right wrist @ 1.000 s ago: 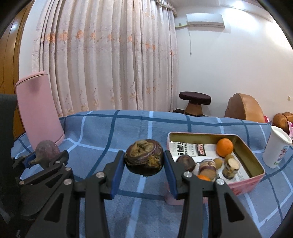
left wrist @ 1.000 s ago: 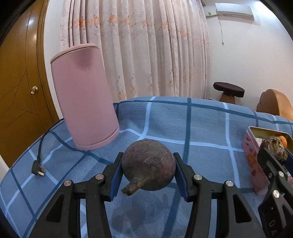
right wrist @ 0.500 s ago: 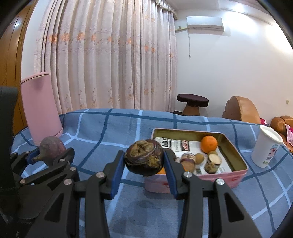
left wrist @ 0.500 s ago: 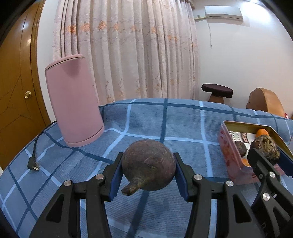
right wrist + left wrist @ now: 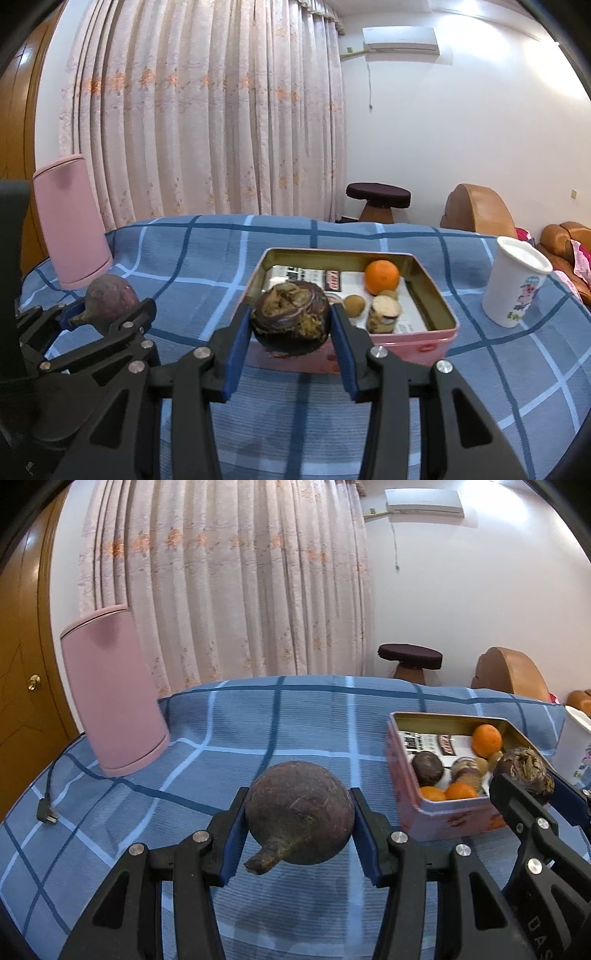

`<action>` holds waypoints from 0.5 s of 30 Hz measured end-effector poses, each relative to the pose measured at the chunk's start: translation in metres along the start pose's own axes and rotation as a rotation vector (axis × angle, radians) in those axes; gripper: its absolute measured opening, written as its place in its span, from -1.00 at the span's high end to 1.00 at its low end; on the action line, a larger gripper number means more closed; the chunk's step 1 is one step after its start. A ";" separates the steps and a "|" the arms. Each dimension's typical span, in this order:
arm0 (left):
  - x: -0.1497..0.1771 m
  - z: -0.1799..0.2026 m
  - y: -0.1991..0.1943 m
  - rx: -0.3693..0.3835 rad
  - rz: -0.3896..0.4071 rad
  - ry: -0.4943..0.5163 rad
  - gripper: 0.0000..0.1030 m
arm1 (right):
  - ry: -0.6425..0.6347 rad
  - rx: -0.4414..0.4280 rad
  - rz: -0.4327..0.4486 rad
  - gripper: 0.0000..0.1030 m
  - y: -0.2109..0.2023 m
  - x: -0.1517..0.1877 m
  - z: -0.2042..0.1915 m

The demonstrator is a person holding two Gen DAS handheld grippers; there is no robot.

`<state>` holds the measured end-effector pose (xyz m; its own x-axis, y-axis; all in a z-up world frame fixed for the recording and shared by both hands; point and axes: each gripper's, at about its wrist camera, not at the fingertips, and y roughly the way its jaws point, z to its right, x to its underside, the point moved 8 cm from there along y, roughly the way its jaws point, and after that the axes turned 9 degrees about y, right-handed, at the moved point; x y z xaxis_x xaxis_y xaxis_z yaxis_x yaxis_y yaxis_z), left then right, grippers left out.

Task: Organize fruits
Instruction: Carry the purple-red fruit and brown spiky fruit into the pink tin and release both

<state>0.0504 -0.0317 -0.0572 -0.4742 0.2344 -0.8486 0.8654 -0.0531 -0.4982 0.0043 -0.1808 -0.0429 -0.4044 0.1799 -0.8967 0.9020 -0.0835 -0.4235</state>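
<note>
My left gripper (image 5: 299,821) is shut on a round dark brown fruit with a stub stem (image 5: 300,814), held above the blue checked cloth. My right gripper (image 5: 291,325) is shut on a dark wrinkled fruit with a dried top (image 5: 291,317), just in front of the pink tin (image 5: 432,341). That tin (image 5: 408,805) holds an orange (image 5: 382,277), small brown fruits and other pieces. In the left wrist view the right gripper (image 5: 526,779) shows at the right edge beside the tin. The left gripper (image 5: 107,306) appears at the left of the right wrist view.
A tall pink cylinder (image 5: 110,690) stands at the back left with a cord and plug (image 5: 46,814) on the cloth. A white paper cup (image 5: 515,282) stands right of the tin. Beyond the table are curtains, a stool (image 5: 378,201) and brown seats.
Both grippers have carried their fruits to the right and toward the tin. The tin now sits nearer the middle of the right wrist view and shows more fully in the left one.
</note>
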 end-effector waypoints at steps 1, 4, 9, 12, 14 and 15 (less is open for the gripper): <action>-0.001 0.004 -0.001 0.005 0.002 0.005 -0.04 | -0.001 0.003 0.003 0.12 -0.001 0.000 0.004; -0.002 0.014 -0.003 0.015 0.005 0.017 -0.04 | 0.001 0.011 0.006 0.12 -0.003 -0.001 0.012; -0.006 0.030 -0.004 0.038 0.006 0.031 -0.04 | 0.006 0.029 0.011 0.12 -0.004 -0.004 0.028; -0.009 0.041 -0.006 0.050 0.013 0.038 -0.04 | 0.007 0.041 0.016 0.12 -0.005 -0.006 0.038; -0.010 0.048 -0.006 0.057 0.016 0.045 -0.04 | 0.007 0.046 0.020 0.12 -0.006 -0.008 0.045; -0.010 0.052 -0.007 0.061 0.016 0.049 -0.04 | 0.005 0.049 0.023 0.12 -0.006 -0.009 0.048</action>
<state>0.0411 -0.0843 -0.0544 -0.4503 0.2807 -0.8476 0.8608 -0.1155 -0.4956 -0.0049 -0.2288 -0.0387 -0.3825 0.1820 -0.9059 0.9027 -0.1356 -0.4084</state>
